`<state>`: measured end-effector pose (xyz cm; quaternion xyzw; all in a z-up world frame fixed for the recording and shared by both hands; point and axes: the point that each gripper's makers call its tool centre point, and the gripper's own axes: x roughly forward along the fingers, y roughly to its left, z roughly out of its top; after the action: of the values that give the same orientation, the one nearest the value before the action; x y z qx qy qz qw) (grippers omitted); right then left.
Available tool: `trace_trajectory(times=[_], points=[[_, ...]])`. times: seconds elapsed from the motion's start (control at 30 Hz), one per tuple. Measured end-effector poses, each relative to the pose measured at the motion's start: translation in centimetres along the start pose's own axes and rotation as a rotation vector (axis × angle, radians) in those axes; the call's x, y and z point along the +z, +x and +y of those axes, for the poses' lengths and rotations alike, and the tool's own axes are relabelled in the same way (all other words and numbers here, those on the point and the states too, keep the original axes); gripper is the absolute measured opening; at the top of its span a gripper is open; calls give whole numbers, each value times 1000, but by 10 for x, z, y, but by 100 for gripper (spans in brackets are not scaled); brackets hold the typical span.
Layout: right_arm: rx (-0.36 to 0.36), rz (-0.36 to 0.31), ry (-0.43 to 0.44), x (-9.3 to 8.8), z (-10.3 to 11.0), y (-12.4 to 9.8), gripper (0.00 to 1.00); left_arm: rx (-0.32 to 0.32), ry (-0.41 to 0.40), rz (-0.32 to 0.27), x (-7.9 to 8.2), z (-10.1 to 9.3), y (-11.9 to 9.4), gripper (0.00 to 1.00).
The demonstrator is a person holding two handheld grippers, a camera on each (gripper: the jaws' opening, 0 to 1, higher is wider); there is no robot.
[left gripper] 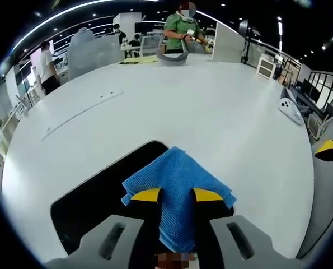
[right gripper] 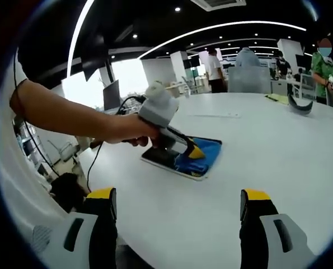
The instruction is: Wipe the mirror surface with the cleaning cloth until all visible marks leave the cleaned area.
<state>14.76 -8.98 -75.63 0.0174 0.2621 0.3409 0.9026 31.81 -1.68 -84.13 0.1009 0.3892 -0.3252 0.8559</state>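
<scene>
A blue cleaning cloth is pinched between my left gripper's yellow-tipped jaws and lies spread over the dark rectangular mirror flat on the white table. In the right gripper view the left gripper, held in a person's hand, presses the cloth onto the mirror. My right gripper hovers open over the table's near part, well short of the mirror, with nothing between its jaws. Its yellow tip peeks in at the right edge of the left gripper view.
The round white table carries a grey curved object at its far side and a white device on the right. Several people stand or sit behind the table. A cable trails from the left gripper.
</scene>
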Motion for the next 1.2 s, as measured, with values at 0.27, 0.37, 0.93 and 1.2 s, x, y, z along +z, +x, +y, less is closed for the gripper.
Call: trace_trajectory(times=[0.27,0.37,0.93,1.2], points=[[-5,-2,-6,-1,-1,-1,92,-2,9,10,2,2,2,18],[-10,-2,-11,-3,-1,-2,92,-5,19,11,3,4,3,18],[-23,4,-45,-7,-2,-4,92,-2,43,28,7,9,7,18],[-28,4,-45,-8,-3,-5,92,-2,45,33,11,14,10,18]])
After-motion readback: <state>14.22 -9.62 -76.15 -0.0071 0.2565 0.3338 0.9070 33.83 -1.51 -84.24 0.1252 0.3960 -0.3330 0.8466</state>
